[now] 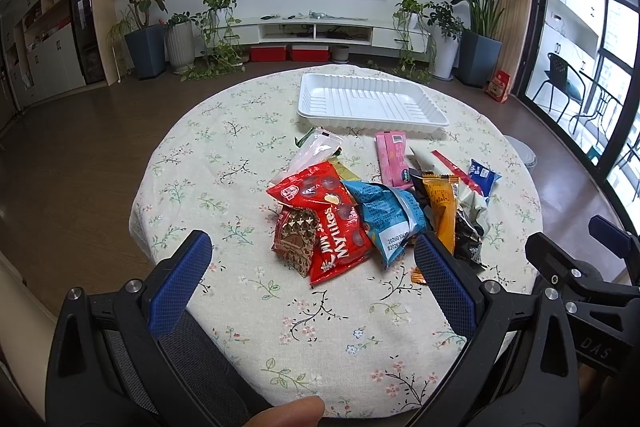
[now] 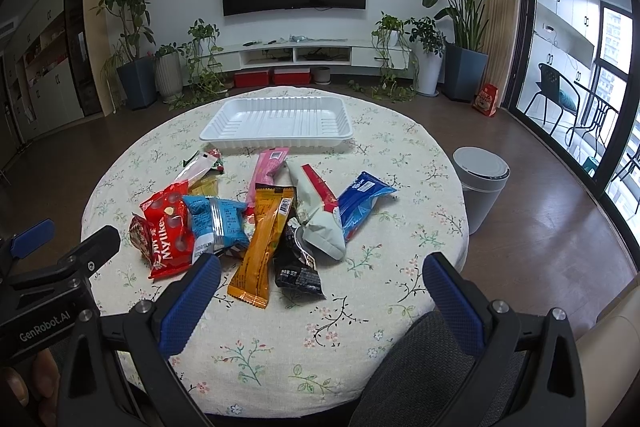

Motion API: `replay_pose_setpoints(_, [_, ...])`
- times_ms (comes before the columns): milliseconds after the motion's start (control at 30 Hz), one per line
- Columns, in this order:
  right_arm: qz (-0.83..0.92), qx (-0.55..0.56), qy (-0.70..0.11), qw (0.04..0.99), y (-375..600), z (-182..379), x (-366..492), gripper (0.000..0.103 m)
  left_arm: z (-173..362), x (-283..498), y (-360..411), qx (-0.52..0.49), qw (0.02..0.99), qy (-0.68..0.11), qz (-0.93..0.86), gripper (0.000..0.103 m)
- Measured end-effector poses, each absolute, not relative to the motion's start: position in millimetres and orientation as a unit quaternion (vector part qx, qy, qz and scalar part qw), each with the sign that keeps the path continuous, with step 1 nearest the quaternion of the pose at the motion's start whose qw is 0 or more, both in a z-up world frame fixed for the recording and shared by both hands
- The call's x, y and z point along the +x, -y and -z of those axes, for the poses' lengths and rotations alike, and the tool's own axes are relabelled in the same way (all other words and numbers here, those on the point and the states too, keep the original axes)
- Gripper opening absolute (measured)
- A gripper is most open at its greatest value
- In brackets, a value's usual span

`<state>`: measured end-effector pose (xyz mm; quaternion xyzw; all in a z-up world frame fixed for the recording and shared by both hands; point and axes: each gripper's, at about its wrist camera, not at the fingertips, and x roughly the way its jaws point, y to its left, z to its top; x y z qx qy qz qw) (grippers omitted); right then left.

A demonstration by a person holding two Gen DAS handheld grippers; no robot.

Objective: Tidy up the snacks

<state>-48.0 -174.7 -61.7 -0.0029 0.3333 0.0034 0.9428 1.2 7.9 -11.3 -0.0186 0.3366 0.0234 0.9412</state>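
Observation:
A heap of snack packets lies mid-table: a red Mylikes bag (image 1: 326, 215) (image 2: 168, 233), a light blue packet (image 1: 386, 217) (image 2: 220, 223), an orange stick pack (image 2: 262, 247), a black packet (image 2: 298, 267), a pink packet (image 1: 392, 159) (image 2: 268, 173), a dark blue packet (image 2: 362, 203). An empty white tray (image 1: 368, 105) (image 2: 280, 123) stands beyond them. My left gripper (image 1: 312, 251) is open and empty, just short of the red bag. My right gripper (image 2: 320, 275) is open and empty, near the orange and black packets.
The round table has a floral cloth (image 2: 400, 155). A grey bin (image 2: 480, 183) stands on the floor at the table's right. A grey chair back (image 2: 424, 367) sits at the near edge. The other gripper shows at each view's side (image 1: 580, 267).

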Motion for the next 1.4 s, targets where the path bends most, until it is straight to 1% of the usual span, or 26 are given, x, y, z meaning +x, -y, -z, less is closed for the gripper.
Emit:
replay_pose_setpoints(100, [-0.004, 0.0, -0.336, 0.942, 176, 63, -49, 0.103, 19, 2, -12, -0.009, 0.943, -0.332, -0.023, 0.103])
replay_pose_setpoints(200, [-0.005, 0.011, -0.335, 0.942, 182, 64, -51, 0.103, 25, 3, -30, -0.028, 0.945, -0.325, -0.013, 0.102])
replay_pose_setpoints(367, [-0.011, 0.036, -0.336, 0.941, 198, 68, -37, 0.103, 41, 12, -66, -0.081, 0.933, -0.35, 0.032, 0.103])
replay_pose_setpoints(433, [-0.014, 0.043, -0.334, 0.941, 203, 69, -34, 0.103, 48, 13, -70, -0.069, 0.932, -0.354, 0.04, 0.103])
replay_pose_setpoints(467, [-0.014, 0.044, -0.335, 0.941, 206, 69, -31, 0.103, 53, 13, -70, -0.058, 0.931, -0.359, 0.033, 0.103])
replay_pose_setpoints(567, [-0.018, 0.054, -0.336, 0.94, 215, 71, -23, 0.103, 71, 25, -70, -0.061, 0.899, -0.432, 0.024, 0.103])
replay_pose_setpoints(600, [-0.018, 0.057, -0.337, 0.94, 218, 72, -20, 0.103, 75, 30, -76, -0.085, 0.892, -0.444, 0.014, 0.101])
replay_pose_setpoints(667, [-0.019, 0.064, -0.341, 0.938, 224, 74, -12, 0.103, 74, 37, -82, -0.117, 0.892, -0.435, 0.02, 0.101])
replay_pose_setpoints(800, [-0.03, 0.077, -0.352, 0.932, 233, 82, -2, 0.103, 71, 60, -65, -0.051, 0.899, -0.435, 0.02, 0.101])
replay_pose_setpoints(967, [-0.058, 0.096, -0.362, 0.925, 238, 89, 7, 0.103, 79, 86, -49, -0.018, 0.891, -0.449, 0.061, 0.101])
replay_pose_setpoints(1000, [-0.062, 0.098, -0.364, 0.924, 238, 91, 8, 0.102, 83, 92, -49, -0.012, 0.887, -0.458, 0.066, 0.099])
replay_pose_setpoints(1067, [-0.068, 0.102, -0.369, 0.921, 237, 94, 11, 0.099, 87, 100, -51, -0.013, 0.881, -0.468, 0.071, 0.089])
replay_pose_setpoints(1133, [-0.079, 0.106, -0.375, 0.918, 235, 96, 14, 0.098, 92, 106, -58, -0.034, 0.874, -0.477, 0.088, 0.073])
replay_pose_setpoints(1200, [-0.082, 0.107, -0.376, 0.917, 234, 96, 15, 0.098, 94, 108, -62, -0.052, 0.869, -0.479, 0.115, 0.07])
replay_pose_setpoints(1367, [-0.088, 0.103, -0.381, 0.915, 229, 98, 18, 0.098, 103, 114, -64, -0.058, 0.86, -0.481, 0.162, 0.07])
replay_pose_setpoints(1400, [-0.09, 0.102, -0.382, 0.914, 228, 98, 18, 0.097, 104, 116, -65, -0.06, 0.859, -0.48, 0.167, 0.069])
